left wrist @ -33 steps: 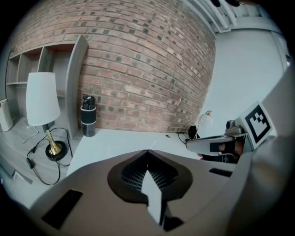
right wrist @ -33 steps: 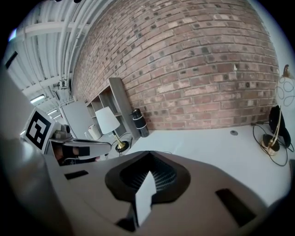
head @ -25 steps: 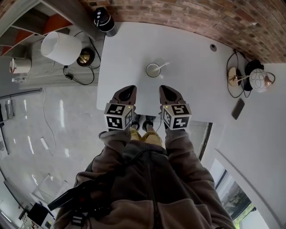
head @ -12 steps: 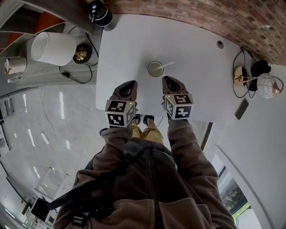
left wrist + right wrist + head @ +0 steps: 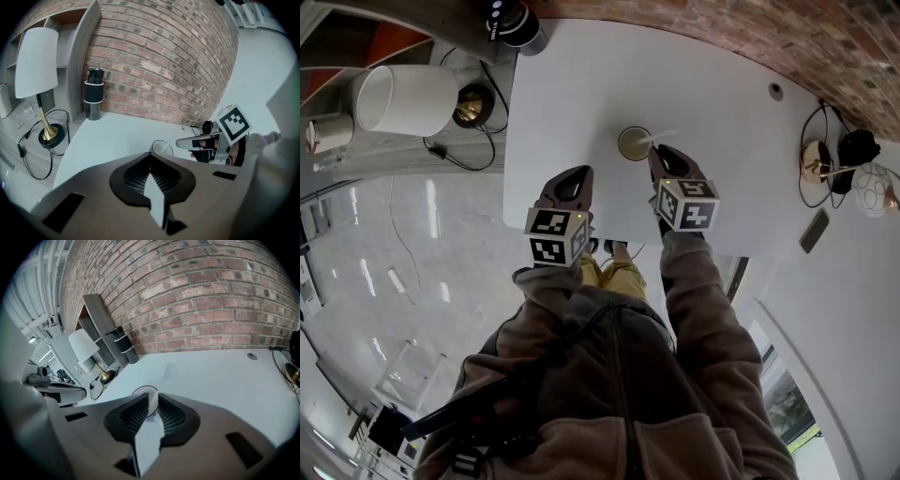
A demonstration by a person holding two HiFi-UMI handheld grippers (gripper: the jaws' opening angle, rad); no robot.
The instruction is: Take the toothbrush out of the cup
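A small round cup [image 5: 632,142] stands on the white table [image 5: 581,84], and the white toothbrush [image 5: 663,136] leans out of it to the right. The tips of my right gripper [image 5: 659,153] reach the cup's near right side, just under the toothbrush handle. In the right gripper view its jaws [image 5: 153,405] stand a narrow gap apart, and the cup [image 5: 144,391] shows through that gap. My left gripper [image 5: 570,180] hangs shut and empty over the table's near edge, left of the cup. The left gripper view shows the cup [image 5: 161,148] beyond the closed jaws [image 5: 151,161].
A white-shaded lamp [image 5: 401,97] stands on a shelf to the left, and a black cylinder [image 5: 514,24] sits at the table's far left corner. To the right, cables and a round object [image 5: 862,183] lie on a neighbouring surface near a dark phone [image 5: 815,231]. A brick wall runs behind.
My right gripper has moved forward from the table's near edge up to the cup and toothbrush. The left gripper has stayed in place.
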